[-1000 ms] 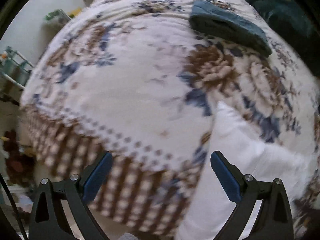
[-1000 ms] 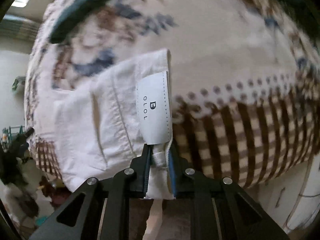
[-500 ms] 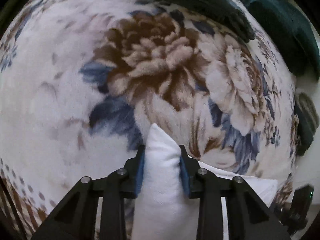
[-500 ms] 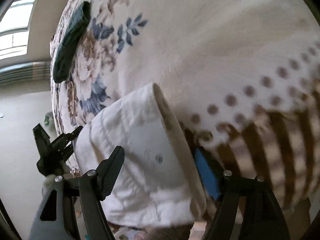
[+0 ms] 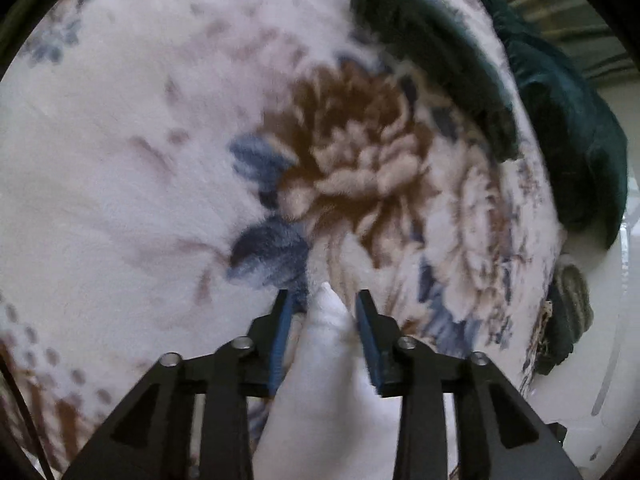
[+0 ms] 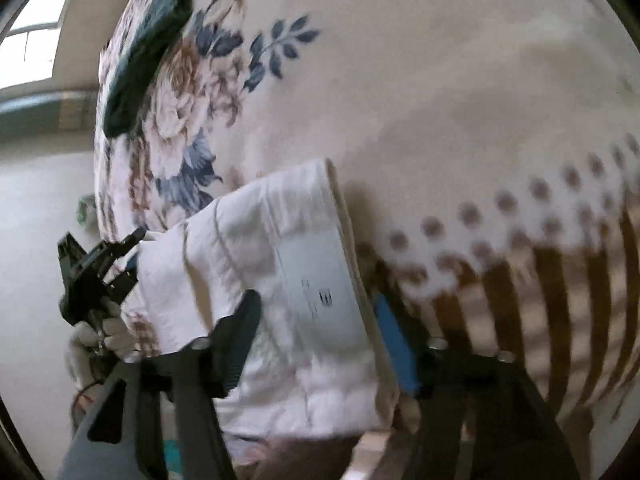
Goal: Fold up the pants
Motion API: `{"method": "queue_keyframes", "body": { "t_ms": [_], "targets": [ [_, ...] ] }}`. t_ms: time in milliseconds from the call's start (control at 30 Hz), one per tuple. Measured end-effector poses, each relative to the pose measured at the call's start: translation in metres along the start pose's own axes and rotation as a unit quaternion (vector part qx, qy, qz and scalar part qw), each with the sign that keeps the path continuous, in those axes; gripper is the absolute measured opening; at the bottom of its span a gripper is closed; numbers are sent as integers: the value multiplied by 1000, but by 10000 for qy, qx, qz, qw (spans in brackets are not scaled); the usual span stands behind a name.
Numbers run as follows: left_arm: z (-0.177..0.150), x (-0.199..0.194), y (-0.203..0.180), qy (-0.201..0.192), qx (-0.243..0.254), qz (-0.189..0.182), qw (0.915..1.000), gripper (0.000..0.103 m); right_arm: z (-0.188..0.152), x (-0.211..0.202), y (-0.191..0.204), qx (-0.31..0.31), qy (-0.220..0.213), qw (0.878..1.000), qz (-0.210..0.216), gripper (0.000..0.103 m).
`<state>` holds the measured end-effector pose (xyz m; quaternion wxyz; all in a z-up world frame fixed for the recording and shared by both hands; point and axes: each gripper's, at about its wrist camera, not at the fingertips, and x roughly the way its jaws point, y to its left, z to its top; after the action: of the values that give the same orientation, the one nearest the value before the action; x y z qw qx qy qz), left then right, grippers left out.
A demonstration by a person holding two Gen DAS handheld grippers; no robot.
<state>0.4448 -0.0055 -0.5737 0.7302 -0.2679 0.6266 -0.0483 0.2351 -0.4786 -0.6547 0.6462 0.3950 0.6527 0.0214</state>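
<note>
Now the white folded cotton pants (image 6: pixel 280 280) lie at the near edge of the flowered plush blanket (image 6: pixel 440 100), running from the right gripper (image 6: pixel 320 332) across to the left gripper (image 5: pixel 322 332). The right jaws are closing around the waistband, not yet pressing; the left jaws are opening beside a pinched corner. The white label (image 6: pixel 320 280) has print too blurred to read.

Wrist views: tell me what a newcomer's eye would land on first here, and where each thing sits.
First comes the big brown and blue flower print on the plush blanket, filling the middle of the left wrist view. Next are the white pants, folded on the blanket's striped edge with a pale label facing up, between the right tool's spread fingers. A dark teal folded cloth lies farther back on the blanket.
</note>
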Motion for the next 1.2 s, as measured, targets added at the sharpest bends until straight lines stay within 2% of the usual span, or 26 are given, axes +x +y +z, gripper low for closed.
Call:
{"method": "queue_keyframes", "body": {
  "t_ms": [33, 100, 167, 200, 233, 267, 333, 400, 433, 467, 567, 600, 633, 700, 767, 800, 867, 967, 1033, 1200],
  "targets": [
    [-2, -12, -1, -93, 67, 91, 9999, 49, -10, -4, -6, 119, 14, 9999, 88, 72],
    [-9, -29, -1, -250, 170, 116, 9995, 62, -29, -5, -25, 391, 229, 9989, 131, 75],
    [-20, -35, -2, -231, 360, 133, 9990, 62, -50, 13, -43, 769, 609, 9951, 94, 75],
    [-27, -33, -5, -183, 471, 185, 9986, 62, -58, 21, -50, 943, 684, 9930, 185, 70],
    [-35, -29, -7, -103, 594, 251, 9979, 62, -68, 29, -56, 1159, 621, 9904, 422, 42],
    [-43, -23, -10, -23, 721, 323, 9969, 62, -74, 31, -57, 1282, 502, 9886, 609, 31],
    [-55, -9, -13, 104, 976, 565, 9936, 63, -83, 23, -53, 1293, 211, 9899, 545, 25],
    [-62, -1, -16, 41, 1203, 683, 9904, 71, -88, 13, -46, 1011, -69, 9948, 141, 25],
    [-64, 2, -18, -1, 1291, 803, 9884, 76, -89, 16, -47, 879, -65, 9960, -133, 25],
    [-64, 4, -20, -25, 1339, 889, 9870, 76, -90, 26, -49, 853, 91, 9961, -184, 25],
    [-58, 2, -20, 43, 1266, 903, 9878, 76, -85, 29, -48, 863, 199, 9961, 35, 33],
    [-57, -2, -19, 53, 1214, 818, 9892, 76, -85, 26, -49, 927, 172, 9954, 172, 42],
    [-57, -7, -18, 28, 1183, 718, 9904, 75, -87, 20, -49, 1005, 99, 9939, 437, 59],
    [-61, -21, -13, -98, 1096, 374, 9932, 75, -95, 13, -48, 1019, -80, 9917, 783, 80],
    [-67, -30, -3, -130, 946, -57, 9954, 88, -105, 19, -47, 1044, -31, 9866, 1253, 81],
    [-72, -31, 2, -107, 865, -293, 9958, 99, -109, 28, -47, 1082, 56, 9838, 1429, 81],
    [-82, -26, 11, 28, 815, -455, 9956, 101, -115, 54, -42, 1149, 225, 9799, 1616, 81],
    [-93, -3, 17, 426, 742, -438, 9954, 100, -116, 93, -37, 1274, 376, 9700, 2034, 83],
    [-100, 13, 20, 668, 720, -444, 9942, 100, -112, 109, -26, 1193, 289, 9727, 1970, 88],
    [-109, 24, 20, 791, 925, -338, 9920, 101, -111, 98, -8, 928, -75, 9686, 2306, 88]
  ]
}}
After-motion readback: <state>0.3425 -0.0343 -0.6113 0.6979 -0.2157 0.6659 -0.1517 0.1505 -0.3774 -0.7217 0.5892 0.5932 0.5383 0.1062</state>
